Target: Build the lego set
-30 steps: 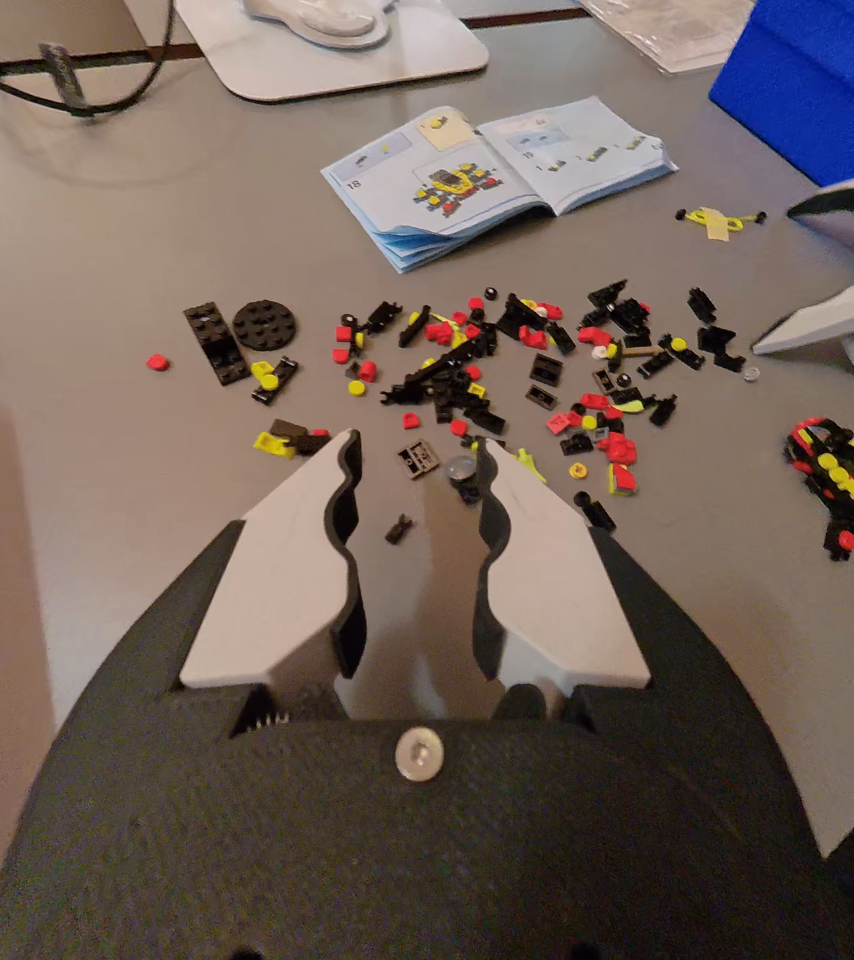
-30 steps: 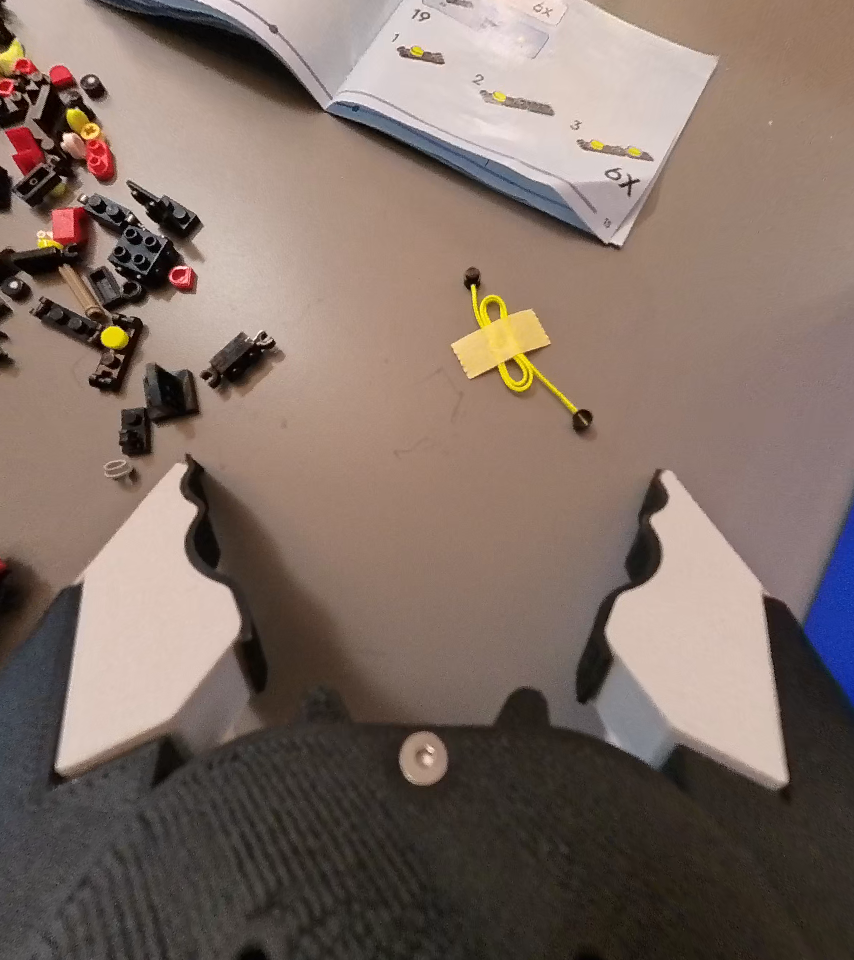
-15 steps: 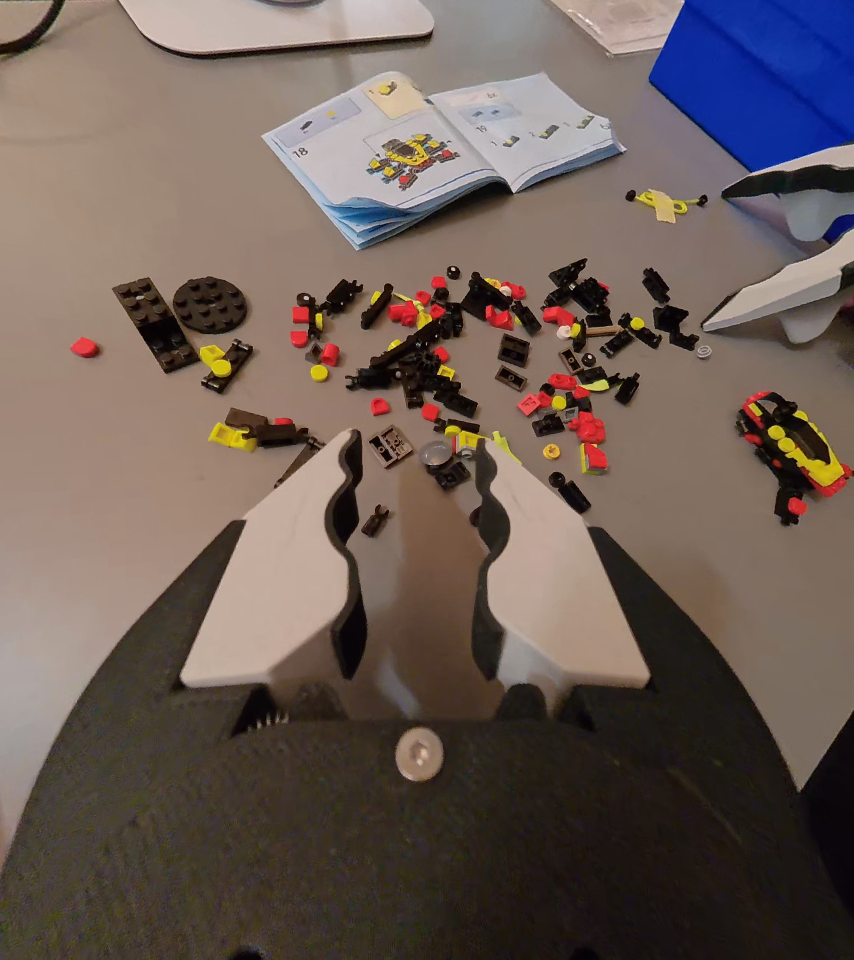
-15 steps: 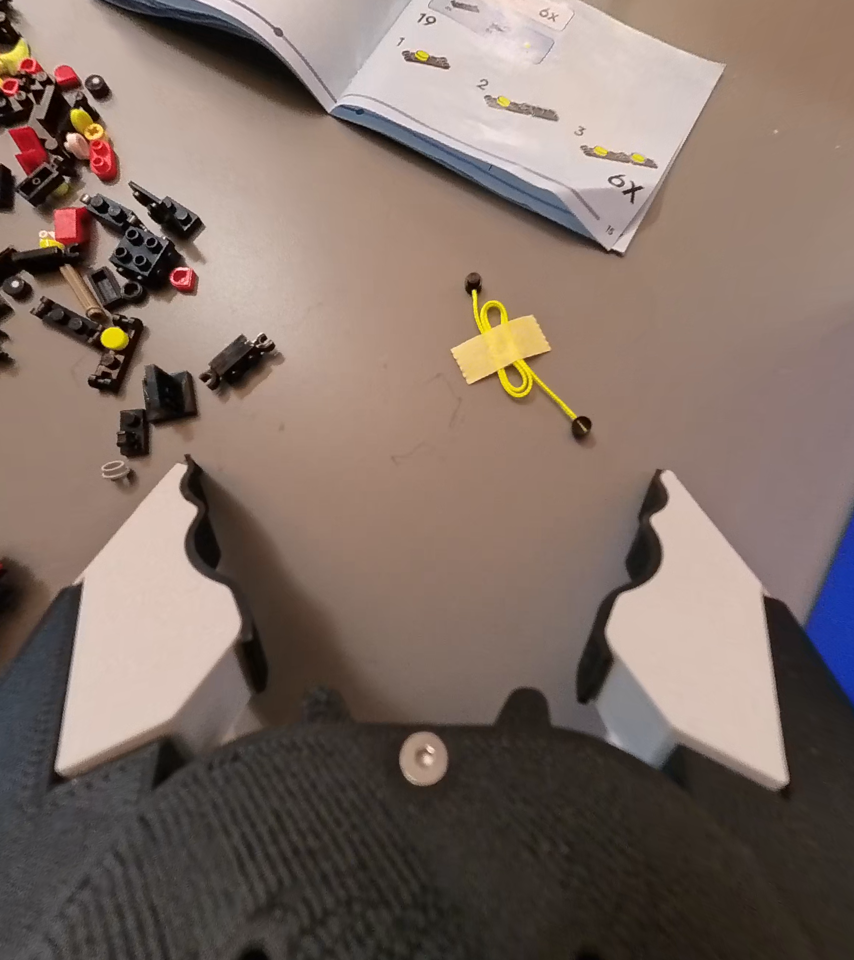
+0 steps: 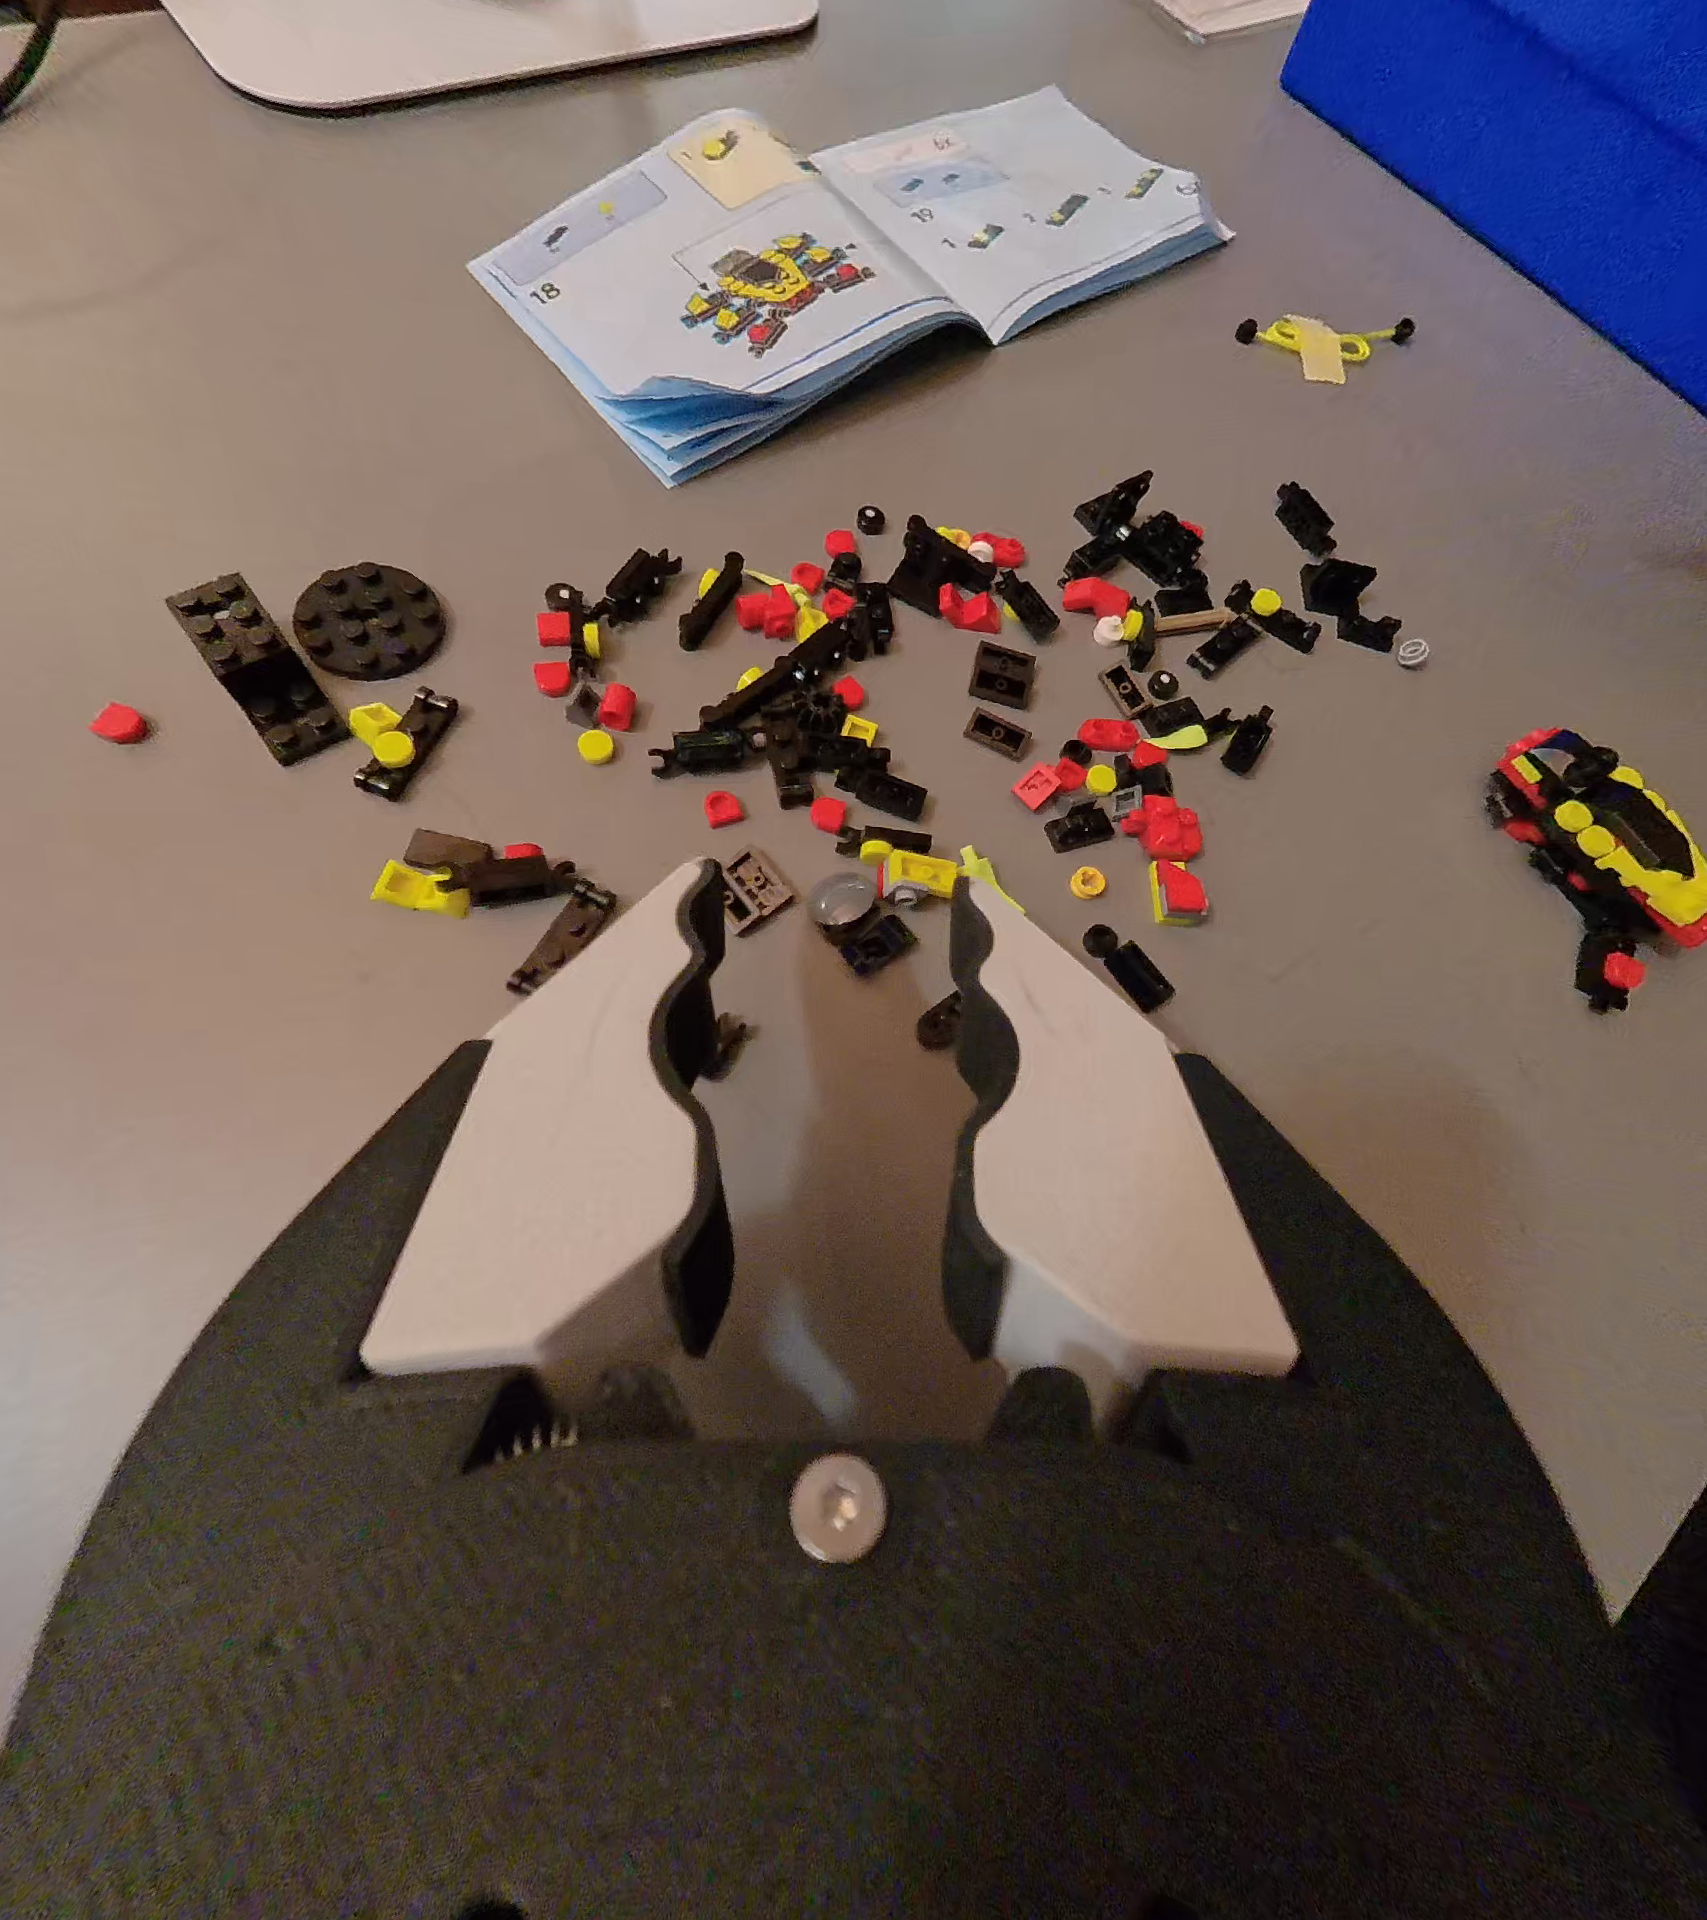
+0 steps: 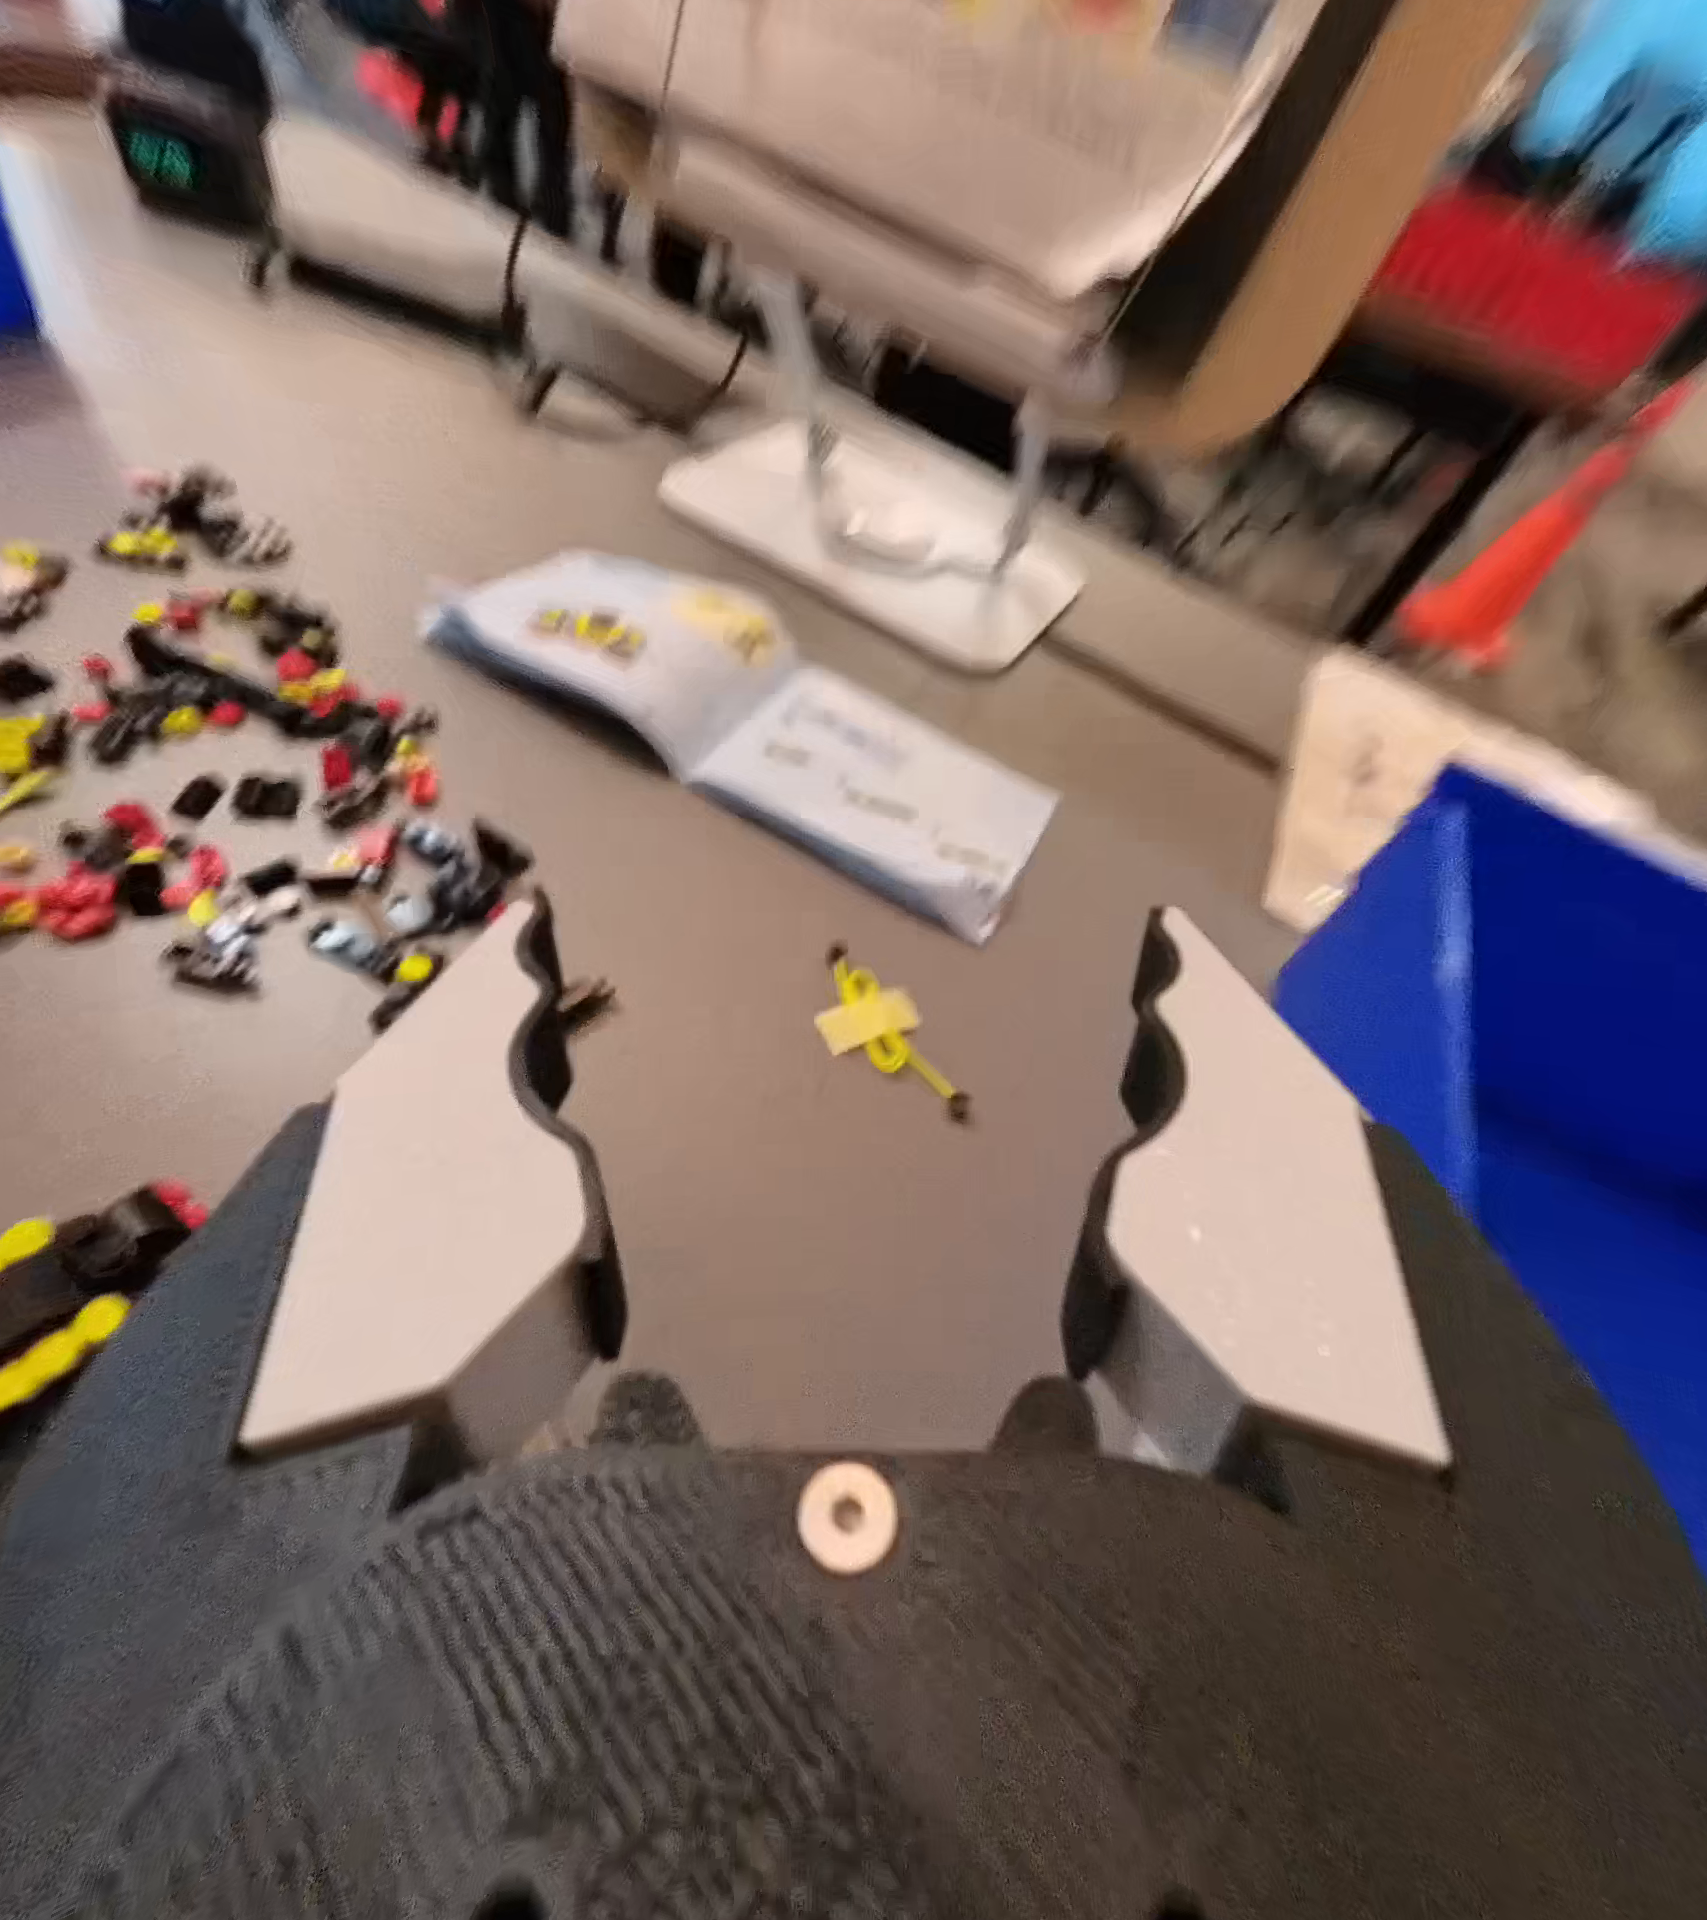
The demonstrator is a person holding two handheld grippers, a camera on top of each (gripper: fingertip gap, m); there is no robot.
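- Over the near edge of the scattered toy bricks (image 5: 807, 717) on the grey counter (image 5: 153, 436), our left gripper (image 5: 833, 894) hovers, fingers apart and empty.
- We judge it wise to settle on 1 brick, perhaps the grey dome piece (image 5: 841, 900), before lowering.
- Our right gripper (image 6: 844, 930) is spread wide, gripping nothing, with the taped yellow cord (image 6: 880, 1023) ahead.
- Only the left view gives the small built car (image 5: 1618, 847) sharply; only the blurred right view shows the room beyond the open booklet (image 6: 745, 717).
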